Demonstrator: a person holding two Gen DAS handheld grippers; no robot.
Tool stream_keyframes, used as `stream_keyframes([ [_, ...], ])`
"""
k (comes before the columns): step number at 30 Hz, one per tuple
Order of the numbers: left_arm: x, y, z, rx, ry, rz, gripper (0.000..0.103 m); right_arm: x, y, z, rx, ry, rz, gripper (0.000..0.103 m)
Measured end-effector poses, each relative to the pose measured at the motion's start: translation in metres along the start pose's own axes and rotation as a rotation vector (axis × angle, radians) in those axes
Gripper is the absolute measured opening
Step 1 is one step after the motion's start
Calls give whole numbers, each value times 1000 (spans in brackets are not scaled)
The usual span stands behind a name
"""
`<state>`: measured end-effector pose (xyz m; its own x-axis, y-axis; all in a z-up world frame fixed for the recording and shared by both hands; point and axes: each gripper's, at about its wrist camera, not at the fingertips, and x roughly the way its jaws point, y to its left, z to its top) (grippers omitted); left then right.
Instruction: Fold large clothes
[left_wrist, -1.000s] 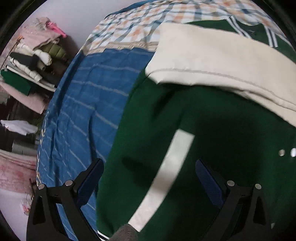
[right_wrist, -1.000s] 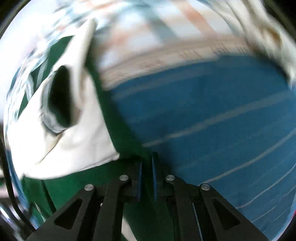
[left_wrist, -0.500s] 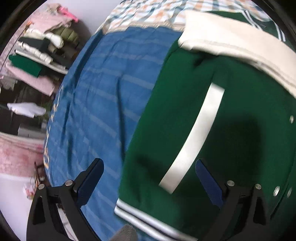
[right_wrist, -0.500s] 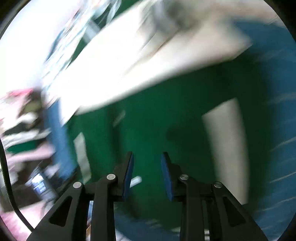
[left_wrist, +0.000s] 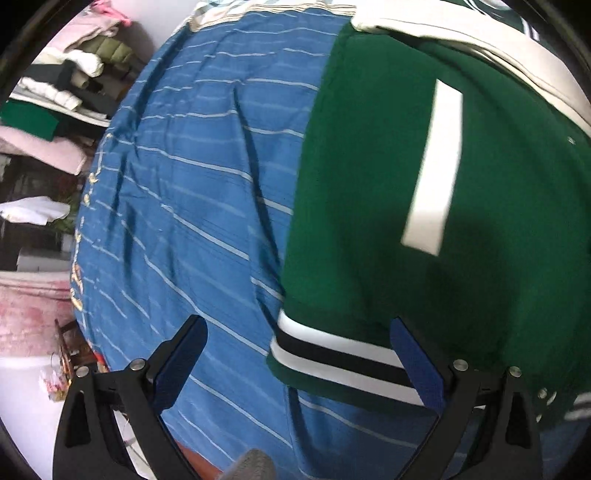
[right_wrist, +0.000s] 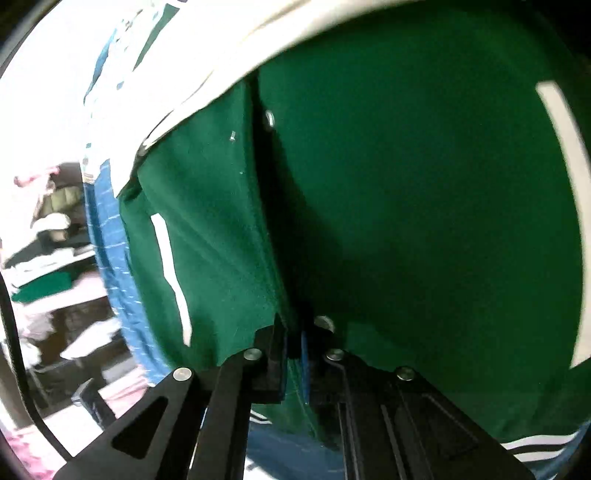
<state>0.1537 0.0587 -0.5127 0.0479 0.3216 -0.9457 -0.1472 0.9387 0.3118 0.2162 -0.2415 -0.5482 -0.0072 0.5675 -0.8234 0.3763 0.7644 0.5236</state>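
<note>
A green jacket (left_wrist: 369, 177) with cream sleeves, a white pocket strip and a striped black-and-white hem lies on a blue striped bedspread (left_wrist: 192, 206). My left gripper (left_wrist: 299, 354) is open and empty, hovering over the jacket's lower left hem corner. In the right wrist view the jacket (right_wrist: 406, 184) fills the frame. My right gripper (right_wrist: 293, 341) is shut on the jacket's front edge near the snap buttons, close to the hem.
Shelves with stacked folded clothes (left_wrist: 55, 96) stand beyond the bed's left side. A checked quilt (left_wrist: 221, 11) lies at the far end of the bed. The floor (left_wrist: 22, 387) shows past the bed's near left corner.
My left gripper has pulled back toward the hem, which now shows. My right gripper swung from the sleeve over the jacket body, opened, and closed on the front edge.
</note>
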Motion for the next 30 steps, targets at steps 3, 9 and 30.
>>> stream_keyframes([
  [3, 2, 4, -1, -2, -1, -30, 101, 18, 8, -12, 3, 89, -18, 41],
  [9, 12, 11, 4, 8, -38, -39, 101, 58, 2, -53, 81, 184, -32, 5],
  [30, -13, -22, 58, -24, -194, 14, 103, -116, -36, -20, -12, -206, -393, 45],
])
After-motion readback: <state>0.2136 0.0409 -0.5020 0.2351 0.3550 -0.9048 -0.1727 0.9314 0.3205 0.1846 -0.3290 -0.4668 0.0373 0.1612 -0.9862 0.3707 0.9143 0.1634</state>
